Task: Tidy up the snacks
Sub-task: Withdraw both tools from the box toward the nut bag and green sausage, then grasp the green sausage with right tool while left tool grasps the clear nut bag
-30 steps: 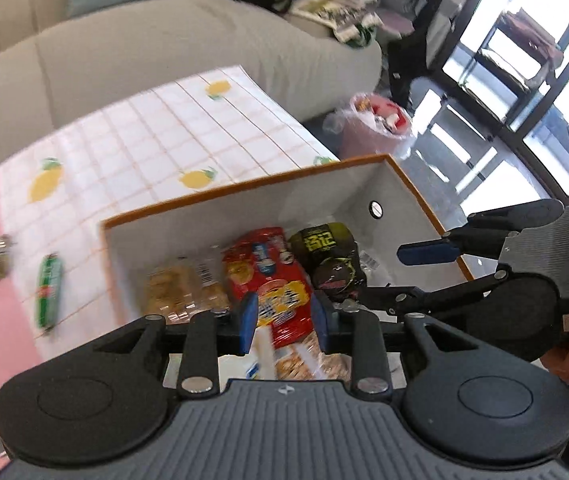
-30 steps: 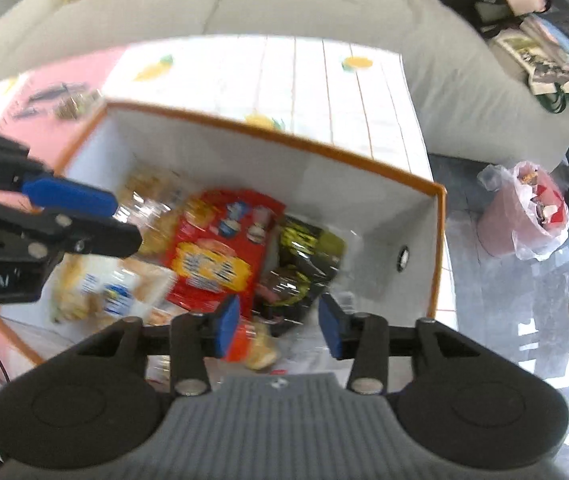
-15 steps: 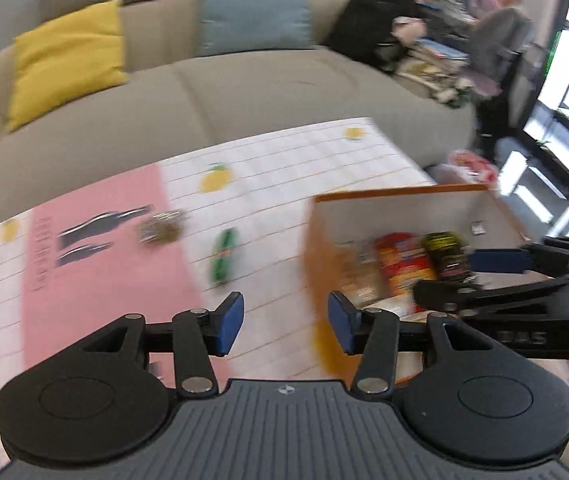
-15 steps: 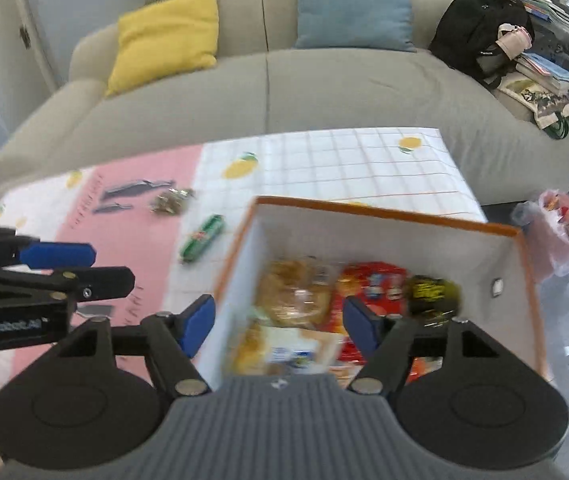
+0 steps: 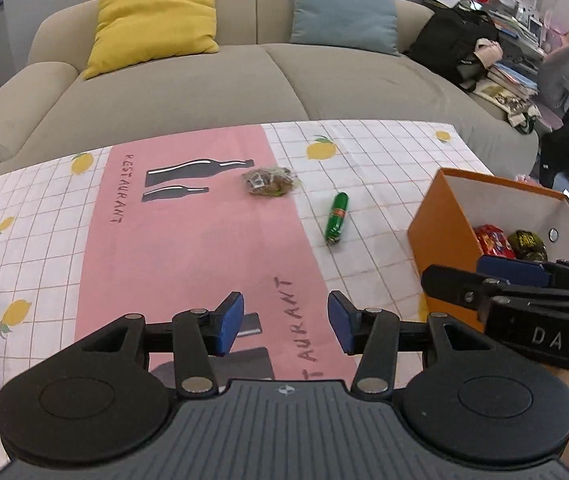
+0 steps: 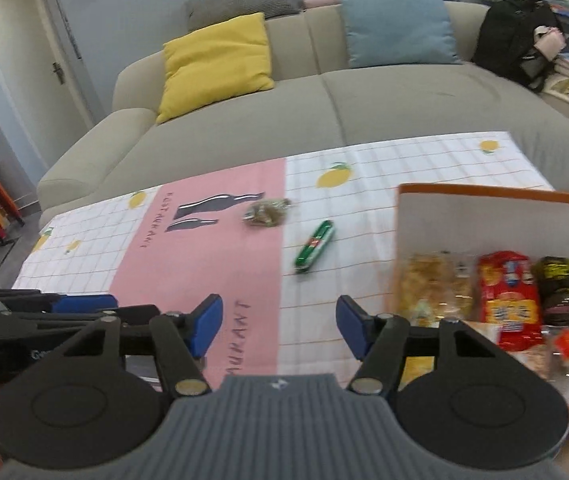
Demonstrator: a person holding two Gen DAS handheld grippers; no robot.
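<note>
With two snacks left on desk (image 5: 384, 152): green stick pack (image 5: 337, 216) mid-desk, left of orange box (image 5: 440, 216); clear crinkly bag (image 5: 270, 181) just beyond. Light, soft, slippery film. Best pinched across stick's middle. Left gripper (image 5: 283, 322) fingers wide, empty; right gripper (image 6: 279, 326) fingers closing, nothing between.

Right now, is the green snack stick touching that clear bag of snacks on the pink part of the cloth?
Apart. In the left wrist view, the green snack stick lies on white checked cloth, with a bare strip of tablecloth between it and the clear bag.
</note>
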